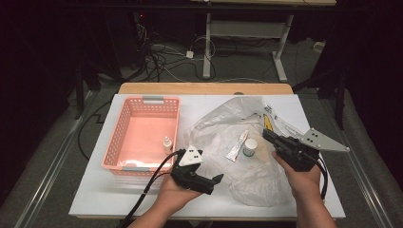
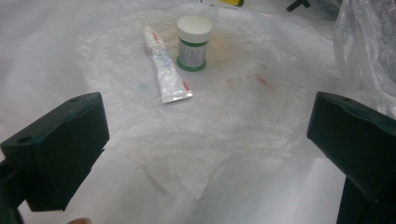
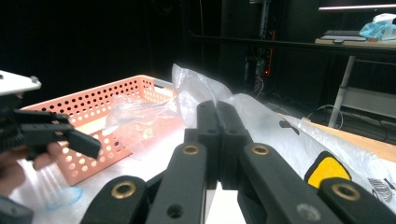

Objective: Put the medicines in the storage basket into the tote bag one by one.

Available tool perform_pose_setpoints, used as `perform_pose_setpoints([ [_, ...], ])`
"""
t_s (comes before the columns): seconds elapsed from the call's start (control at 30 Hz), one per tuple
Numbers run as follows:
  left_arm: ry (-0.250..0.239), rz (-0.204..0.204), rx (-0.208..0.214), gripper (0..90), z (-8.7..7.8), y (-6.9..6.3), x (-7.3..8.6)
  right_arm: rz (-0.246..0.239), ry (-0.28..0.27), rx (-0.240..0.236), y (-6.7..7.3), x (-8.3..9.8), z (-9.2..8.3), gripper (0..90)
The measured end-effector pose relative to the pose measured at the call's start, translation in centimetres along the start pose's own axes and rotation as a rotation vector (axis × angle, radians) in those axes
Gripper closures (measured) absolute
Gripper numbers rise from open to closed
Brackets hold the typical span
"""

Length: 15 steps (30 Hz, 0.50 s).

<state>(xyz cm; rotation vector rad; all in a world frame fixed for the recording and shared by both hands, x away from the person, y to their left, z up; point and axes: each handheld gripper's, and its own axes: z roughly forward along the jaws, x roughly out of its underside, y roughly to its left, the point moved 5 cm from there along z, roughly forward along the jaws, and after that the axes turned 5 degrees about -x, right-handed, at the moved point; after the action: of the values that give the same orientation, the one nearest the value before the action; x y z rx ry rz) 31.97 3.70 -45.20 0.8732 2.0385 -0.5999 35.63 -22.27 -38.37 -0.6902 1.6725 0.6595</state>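
A clear plastic bag (image 1: 247, 171) lies crumpled on the white table. On its lower layer rest a white tube (image 1: 236, 146) (image 2: 164, 70) and a small white-lidded jar (image 1: 250, 147) (image 2: 193, 43), side by side. My left gripper (image 1: 214, 184) (image 2: 205, 140) hovers near the bag's front left with its jaws wide open and nothing between them, pointing toward the tube and jar. My right gripper (image 1: 265, 134) (image 3: 217, 109) is at the bag's right side, jaws pressed together on the bag's upper film, which rises from the tips.
A pink perforated basket (image 1: 119, 142) (image 3: 93, 100) stands at the table's left, with a small white bottle (image 1: 167, 144) upright in its near right corner. The table's wooden far edge (image 1: 204, 88) lies behind. Cables trail from both grippers toward the front edge.
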Motion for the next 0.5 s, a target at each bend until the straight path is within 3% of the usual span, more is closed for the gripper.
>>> perform_pose_setpoints([
  [0.2, 0.014, -0.027, -0.042, 0.0, -1.9, 1.7, 0.8, -0.006, 0.006, 0.0, 0.0, 0.2, 0.1, 90.0],
  [0.5, -0.009, -0.066, -0.086, 0.0, -3.7, 3.9, 1.7, -0.006, 0.004, 0.002, -0.1, 0.1, 0.0, 90.0],
])
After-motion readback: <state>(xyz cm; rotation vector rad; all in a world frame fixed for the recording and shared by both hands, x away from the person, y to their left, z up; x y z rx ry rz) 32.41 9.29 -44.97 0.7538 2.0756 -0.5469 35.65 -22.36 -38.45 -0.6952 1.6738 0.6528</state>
